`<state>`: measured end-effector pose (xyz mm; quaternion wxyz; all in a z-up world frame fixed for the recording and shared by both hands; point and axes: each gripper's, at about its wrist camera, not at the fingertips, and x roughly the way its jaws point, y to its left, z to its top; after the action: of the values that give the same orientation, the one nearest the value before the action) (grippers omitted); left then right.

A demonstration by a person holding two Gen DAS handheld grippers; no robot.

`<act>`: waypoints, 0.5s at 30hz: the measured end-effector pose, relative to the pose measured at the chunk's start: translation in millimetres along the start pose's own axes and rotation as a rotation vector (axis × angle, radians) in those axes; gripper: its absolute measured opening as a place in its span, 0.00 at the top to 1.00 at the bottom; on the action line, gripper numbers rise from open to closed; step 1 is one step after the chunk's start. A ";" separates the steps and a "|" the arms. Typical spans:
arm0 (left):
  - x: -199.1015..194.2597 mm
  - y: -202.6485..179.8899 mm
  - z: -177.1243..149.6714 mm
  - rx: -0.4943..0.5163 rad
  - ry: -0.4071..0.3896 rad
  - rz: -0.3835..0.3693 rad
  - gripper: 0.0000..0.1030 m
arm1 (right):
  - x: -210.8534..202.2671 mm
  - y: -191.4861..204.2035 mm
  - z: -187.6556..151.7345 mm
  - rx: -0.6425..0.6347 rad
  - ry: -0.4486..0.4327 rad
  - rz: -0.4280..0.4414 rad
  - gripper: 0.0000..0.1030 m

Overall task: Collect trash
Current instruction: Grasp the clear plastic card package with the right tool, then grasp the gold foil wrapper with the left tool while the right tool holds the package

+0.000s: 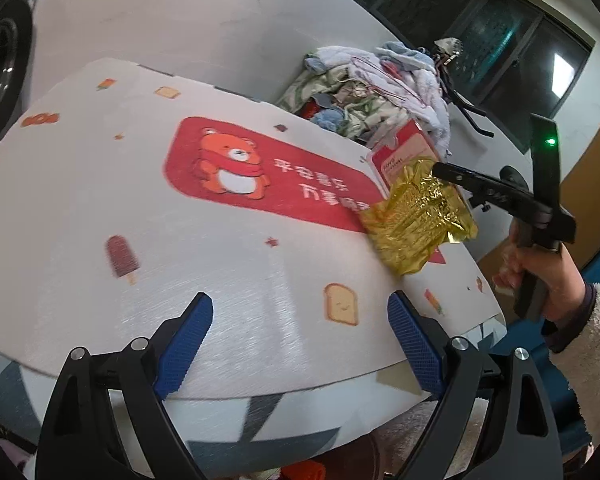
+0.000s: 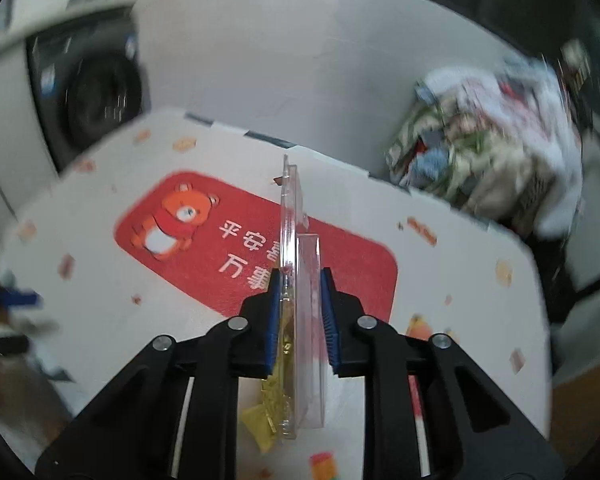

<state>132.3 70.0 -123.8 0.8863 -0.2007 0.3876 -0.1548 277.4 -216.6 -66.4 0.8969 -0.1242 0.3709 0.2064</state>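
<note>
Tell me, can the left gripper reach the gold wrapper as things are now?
Probably not usefully: the gold wrapper is already pinched with a clear plastic pack in the right gripper. The left gripper is open, nothing between.

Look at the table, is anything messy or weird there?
Yes. The right tool is pinching two bits of trash at once: a clear plastic package standing on edge and a crumpled gold foil wrapper dangling over the table. Behind the table sits a jumbled pile of clothes. The left tool is open, holding nothing.
</note>
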 end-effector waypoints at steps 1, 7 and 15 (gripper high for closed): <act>2.1 -4.0 0.7 0.007 0.002 -0.006 0.16 | -7.0 -8.5 -3.9 0.047 -0.008 0.024 0.79; 22.4 -34.2 4.4 0.065 0.038 -0.042 0.16 | -20.1 -42.4 -36.4 0.266 0.007 0.124 0.79; 63.8 -65.8 3.0 0.202 0.118 -0.034 0.16 | -16.2 -71.2 -84.3 0.382 0.015 0.112 0.79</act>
<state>168.3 -14.0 -130.5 0.8749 -0.1077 0.4180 -0.2197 248.1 -315.8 -108.3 0.8884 0.0675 0.4163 0.1811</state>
